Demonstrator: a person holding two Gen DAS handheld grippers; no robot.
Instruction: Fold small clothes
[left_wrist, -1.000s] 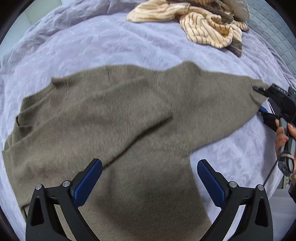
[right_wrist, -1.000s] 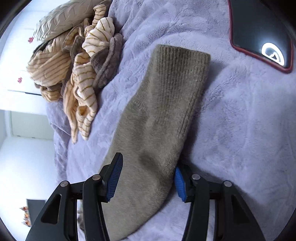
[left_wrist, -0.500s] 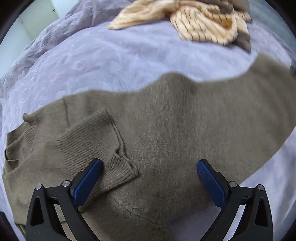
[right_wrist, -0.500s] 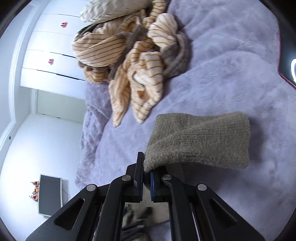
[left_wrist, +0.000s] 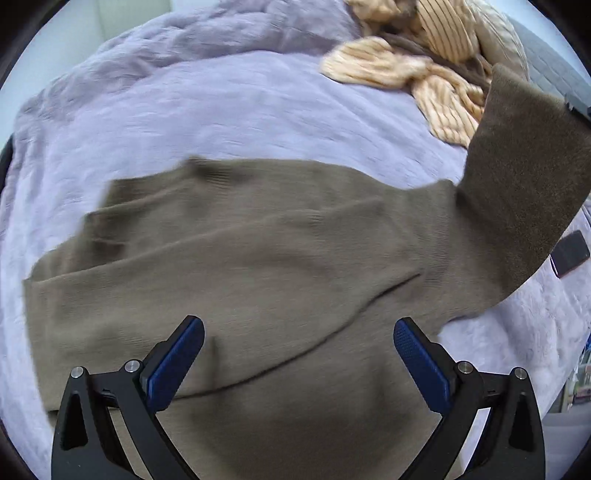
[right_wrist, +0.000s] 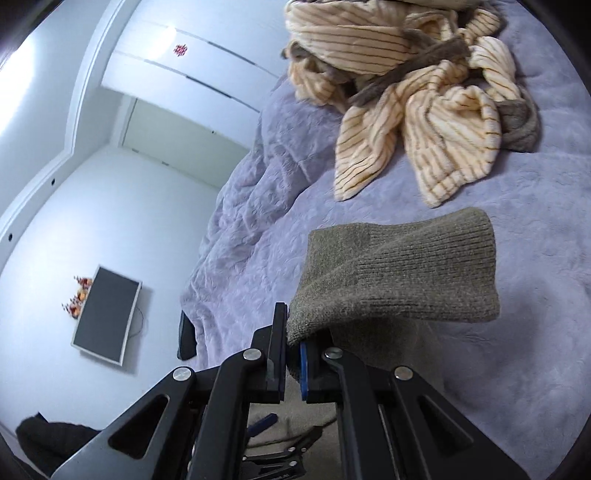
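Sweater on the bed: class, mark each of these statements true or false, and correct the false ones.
1. The right gripper is shut on the sweater's sleeve. True.
2. The left gripper grips the sweater. False: it is open, above it.
3. The sleeve lies flat on the blanket. False: it is lifted.
4. A striped garment lies crumpled beyond the sweater. True.

bed: lavender quilted cover (right_wrist: 258, 192) | wall: white panelled wardrobe doors (right_wrist: 192, 70) | dark flat screen (right_wrist: 105, 319)
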